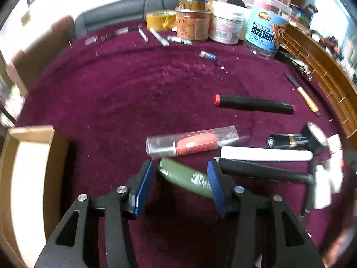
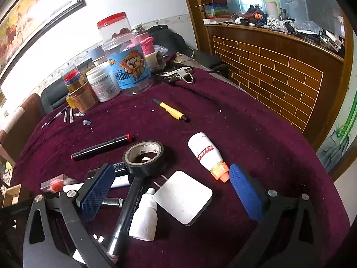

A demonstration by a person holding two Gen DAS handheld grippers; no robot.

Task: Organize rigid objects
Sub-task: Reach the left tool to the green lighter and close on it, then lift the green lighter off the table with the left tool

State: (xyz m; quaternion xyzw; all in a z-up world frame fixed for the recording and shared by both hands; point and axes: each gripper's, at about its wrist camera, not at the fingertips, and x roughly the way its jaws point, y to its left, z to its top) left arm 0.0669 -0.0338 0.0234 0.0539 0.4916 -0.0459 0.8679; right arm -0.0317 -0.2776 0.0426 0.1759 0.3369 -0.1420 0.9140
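The left gripper [image 1: 180, 185] is seen with its blue textured pads set partly apart around a green cylindrical tool [image 1: 186, 177], which lies tilted between them; its far end is touched by the right-hand pad, while a gap is left at the other pad, so no firm grip can be told. Just beyond it, a clear plastic tube [image 1: 191, 144] holding a red-handled item is laid on the maroon velvet-like cloth [image 1: 125, 93], and a black cylinder with red caps [image 1: 254, 103] rests farther off. An open cardboard box [image 1: 26, 156] is placed at the left edge.

The right gripper [image 2: 169, 189] is held wide open and empty above a white rounded square plate [image 2: 184, 197], a small white dropper bottle [image 2: 145, 218] and a roll of black tape [image 2: 144, 156]. A white bottle with an orange cap [image 2: 207, 154] lies beside its right pad. Jars are clustered at the back, among them a clear one with a blue cartoon label [image 2: 130, 69].
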